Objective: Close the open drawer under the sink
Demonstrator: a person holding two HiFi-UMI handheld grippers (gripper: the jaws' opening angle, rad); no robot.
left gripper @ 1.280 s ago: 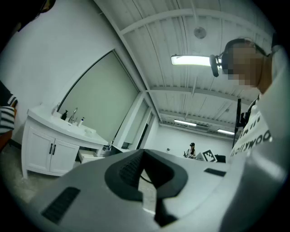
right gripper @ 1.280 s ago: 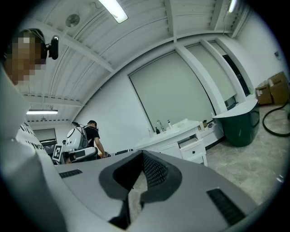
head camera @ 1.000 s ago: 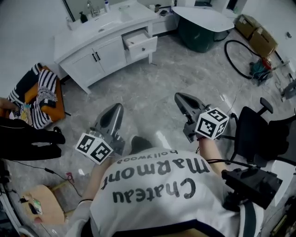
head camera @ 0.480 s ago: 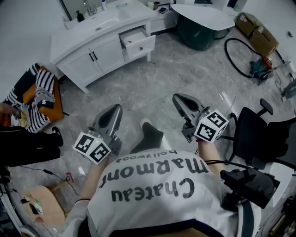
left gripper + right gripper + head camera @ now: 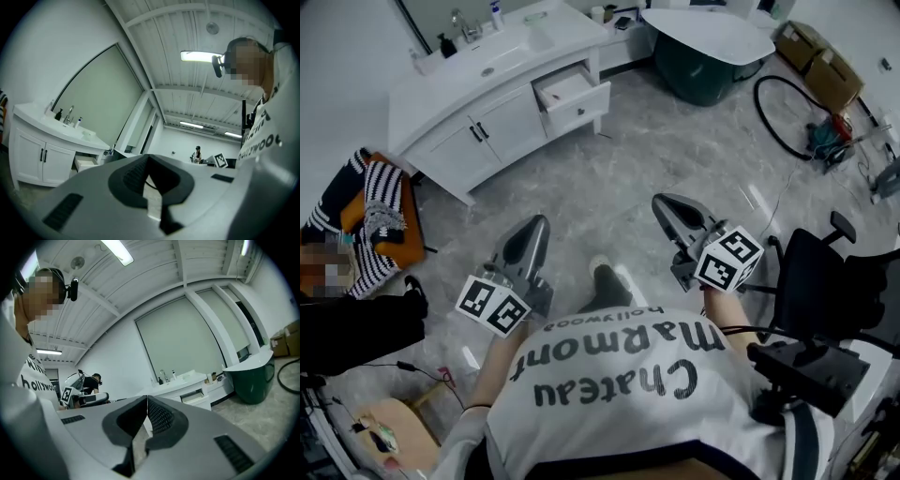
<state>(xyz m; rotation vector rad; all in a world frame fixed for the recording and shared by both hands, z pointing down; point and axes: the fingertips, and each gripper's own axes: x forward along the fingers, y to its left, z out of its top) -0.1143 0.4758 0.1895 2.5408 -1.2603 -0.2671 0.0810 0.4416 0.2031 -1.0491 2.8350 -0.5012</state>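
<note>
Over the last second the person had taken a step, and the sink cabinet [image 5: 478,131] slid left in the head view. The approach seemed unfinished (nothing pushed yet). The left hand-held gripper [image 5: 532,230] and right hand-held gripper [image 5: 668,206] were both closed and empty. The drawer [image 5: 572,94] stood open at the cabinet's right end, its front facing the room and its long axis along the cabinet.

Head view looks steeply down; both gripper views face level toward the far vanity [image 5: 511,112] all share.
</note>
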